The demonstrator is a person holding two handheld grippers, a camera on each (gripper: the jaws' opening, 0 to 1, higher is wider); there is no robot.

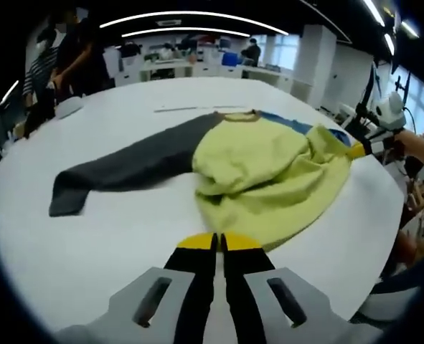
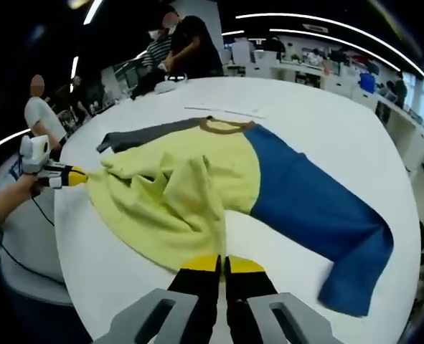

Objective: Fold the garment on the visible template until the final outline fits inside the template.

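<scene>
While both grippers pinch the hem of the sweatshirt [image 1: 269, 175] from opposite sides, the garment lies spread across the white counter [image 1: 125, 236]. Its yellow-green body is bunched and partly folded over itself, with loose ridges of cloth across the middle. In the left gripper view, the left gripper [image 1: 217, 247] has its yellow-tipped jaws clenched together on the near edge of the yellow cloth, and the dark grey sleeve [image 1: 125, 168] stretches away flat to the left. At the far right of that view the right gripper [image 1: 362, 149], held by a person's hand, grips the opposite edge. In the right gripper view, the right gripper's jaws are likewise closed on the yellow hem at the bottom, the blue sleeve [image 2: 319, 208] runs out flat to the right, and the brown collar [image 2: 224, 126] sits at the far side of the garment. The left gripper appears at the left of that view, clamped on the cloth's edge. People [image 2: 179, 46] stand at the counter's far end.
</scene>
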